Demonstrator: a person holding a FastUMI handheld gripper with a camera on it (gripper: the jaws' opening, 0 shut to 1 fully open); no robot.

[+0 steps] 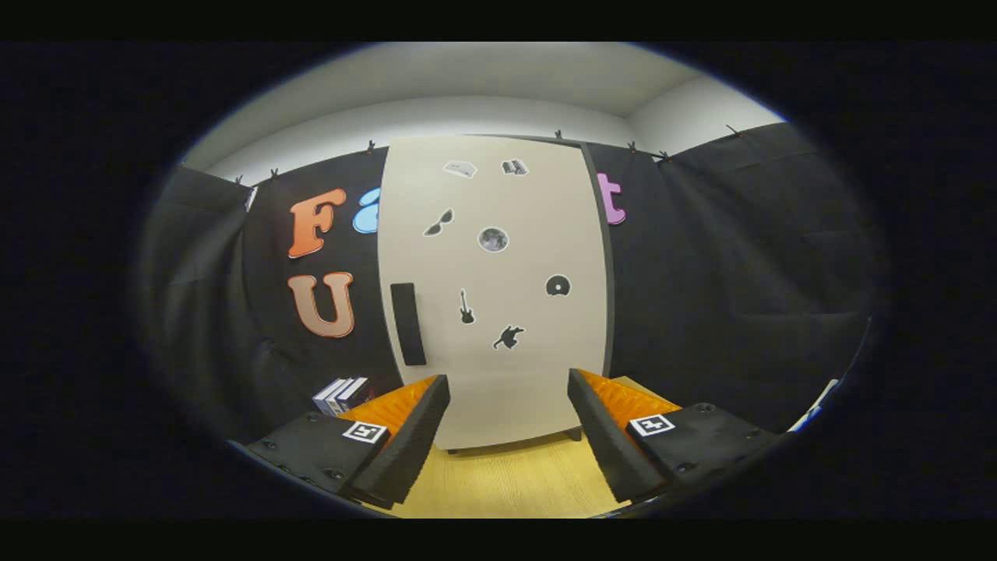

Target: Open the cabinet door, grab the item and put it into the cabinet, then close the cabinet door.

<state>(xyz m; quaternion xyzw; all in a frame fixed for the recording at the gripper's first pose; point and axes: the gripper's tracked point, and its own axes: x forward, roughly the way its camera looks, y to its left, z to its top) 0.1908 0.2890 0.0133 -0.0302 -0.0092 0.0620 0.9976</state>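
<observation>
A tall white cabinet [498,296] stands upright on the wooden tabletop straight ahead of my fingers, its door shut. Several small dark stickers dot the door. A black vertical handle [408,323] sits near the door's left edge, a little above and beyond my left fingertip. A small box with dark and white stripes [340,394] rests on the table left of the cabinet's foot, partly hidden behind my left finger. My gripper [508,389] is open, with nothing between the fingers, and stays a short way back from the door.
The light wooden tabletop [506,479] runs from under my fingers to the cabinet's base. Black cloth walls close in the booth on both sides and behind the cabinet. A white wall and ceiling rise above the cloth.
</observation>
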